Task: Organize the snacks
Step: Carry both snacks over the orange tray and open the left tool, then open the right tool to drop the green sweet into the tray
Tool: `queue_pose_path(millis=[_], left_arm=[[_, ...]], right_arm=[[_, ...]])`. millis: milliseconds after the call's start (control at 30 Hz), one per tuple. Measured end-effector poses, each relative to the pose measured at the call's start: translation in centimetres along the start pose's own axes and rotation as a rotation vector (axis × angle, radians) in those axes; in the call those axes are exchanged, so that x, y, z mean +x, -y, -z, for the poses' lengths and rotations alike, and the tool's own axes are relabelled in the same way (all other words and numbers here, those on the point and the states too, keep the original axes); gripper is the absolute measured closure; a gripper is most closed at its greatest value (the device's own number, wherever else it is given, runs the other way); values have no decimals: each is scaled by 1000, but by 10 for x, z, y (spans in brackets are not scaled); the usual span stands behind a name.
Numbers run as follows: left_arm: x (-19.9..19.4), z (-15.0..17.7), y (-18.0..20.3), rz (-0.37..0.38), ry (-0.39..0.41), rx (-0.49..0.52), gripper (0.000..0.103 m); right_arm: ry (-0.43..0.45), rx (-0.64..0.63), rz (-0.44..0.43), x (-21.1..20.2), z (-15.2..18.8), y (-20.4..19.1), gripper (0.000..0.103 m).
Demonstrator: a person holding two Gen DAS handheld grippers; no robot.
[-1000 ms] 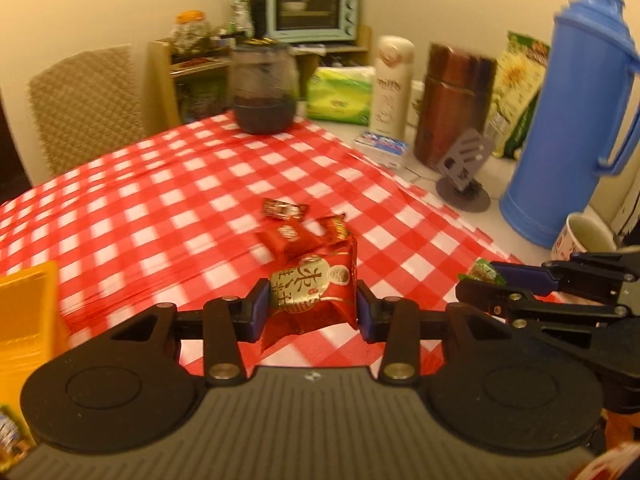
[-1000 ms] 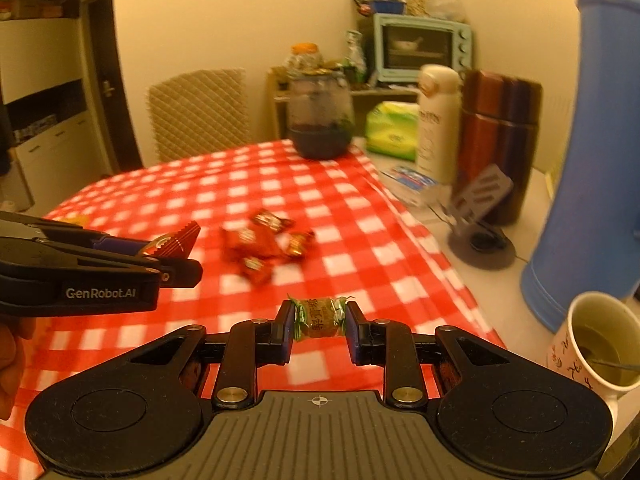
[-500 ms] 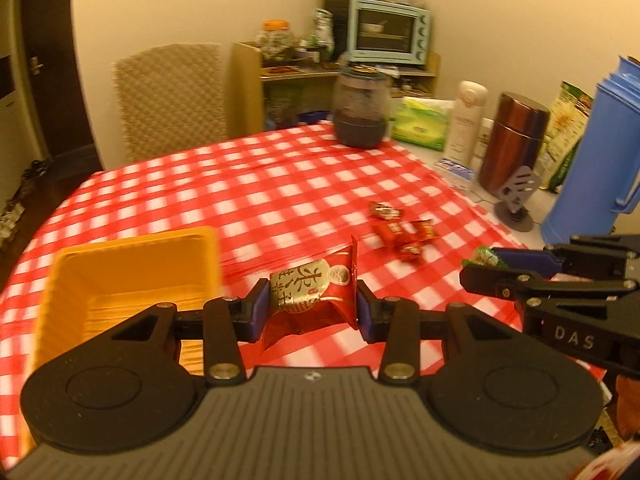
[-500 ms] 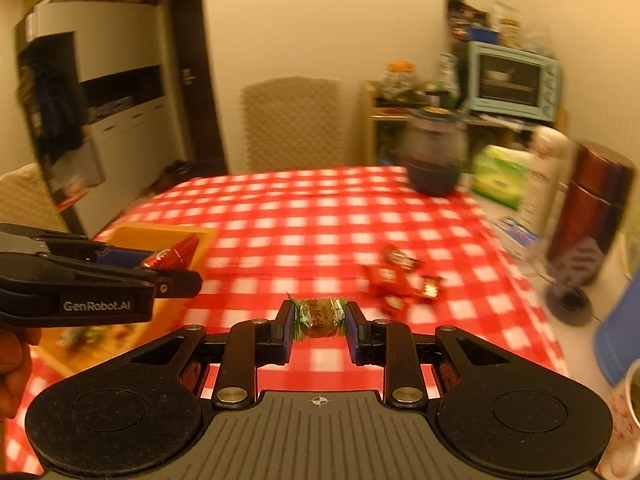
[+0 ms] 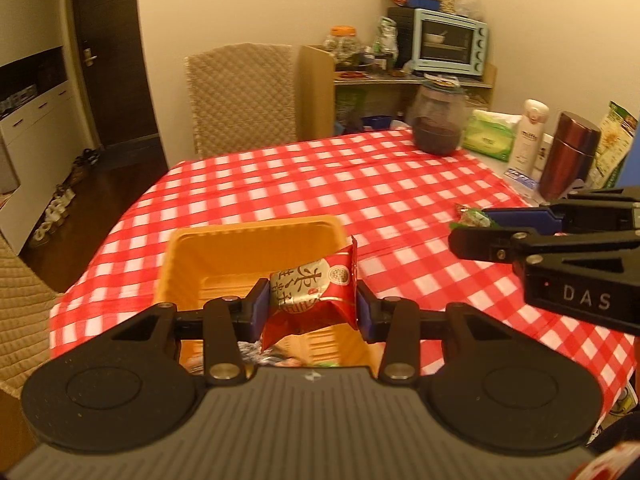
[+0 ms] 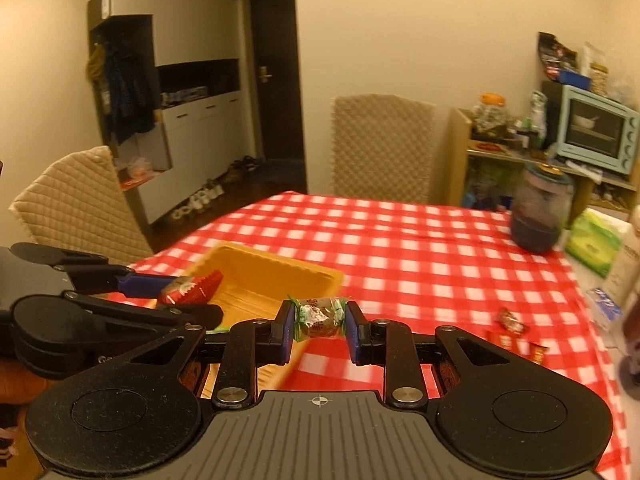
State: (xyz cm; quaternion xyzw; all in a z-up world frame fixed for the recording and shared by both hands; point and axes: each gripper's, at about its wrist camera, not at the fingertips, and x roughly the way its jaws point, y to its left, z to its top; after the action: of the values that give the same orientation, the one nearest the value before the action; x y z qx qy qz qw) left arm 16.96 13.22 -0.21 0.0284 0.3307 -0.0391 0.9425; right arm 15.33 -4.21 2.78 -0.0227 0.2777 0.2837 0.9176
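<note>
Yellow tray [image 5: 224, 256] on the red-checked tablecloth [image 5: 360, 184], lying below the left gripper [image 5: 308, 304], pinching a red foil snack packet [image 5: 310, 296] over the tray's inside. Further right, right gripper [image 6: 318, 326] clamped on a green-wrapped candy [image 6: 320, 317], just past the tray's near-right edge. Far right, 3 small red snacks [image 6: 516, 336] loose on the cloth, well apart from the tray.

Surface [image 5: 360, 184]: red-and-white checked cloth, smooth, faintly creased. Tray [image 5: 248, 240]: orange moulded plastic, matt. Red snack packet [image 5: 312, 292]: glossy crinkled foil. Green-ended candy [image 6: 320, 317]: shiny clear film wrapper. Left gripper [image 5: 308, 312] and right gripper [image 6: 318, 330]: matt black plastic, metal rivets. Flask [image 5: 568, 156] at far right edge: polished maroon metal
</note>
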Motion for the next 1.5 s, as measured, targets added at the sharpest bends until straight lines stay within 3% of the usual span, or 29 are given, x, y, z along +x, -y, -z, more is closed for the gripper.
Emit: queue_pose_path(millis=[333, 633, 1067, 1300, 1333, 1400, 1500], left_arm=[[-4, 14, -48, -56, -24, -47, 63], [14, 19, -72, -72, -50, -68, 63], [72, 6, -85, -56, -96, -17, 63], [95, 2, -87, -44, -109, 8, 62], [97, 2, -87, -41, -110, 11, 61], [100, 2, -87, -53, -106, 23, 38], [98, 5, -89, -59, -96, 19, 37]], right_arm=[[-9, 32, -79, 44, 12, -41, 76], [-15, 71, -65, 70, 9, -31, 76], [-87, 48, -63, 135, -1, -31, 76], [-98, 67, -53, 145, -1, -23, 76], [-100, 70, -50, 146, -1, -22, 76], [-105, 73, -44, 146, -1, -19, 76], [-107, 75, -39, 145, 0, -17, 76]])
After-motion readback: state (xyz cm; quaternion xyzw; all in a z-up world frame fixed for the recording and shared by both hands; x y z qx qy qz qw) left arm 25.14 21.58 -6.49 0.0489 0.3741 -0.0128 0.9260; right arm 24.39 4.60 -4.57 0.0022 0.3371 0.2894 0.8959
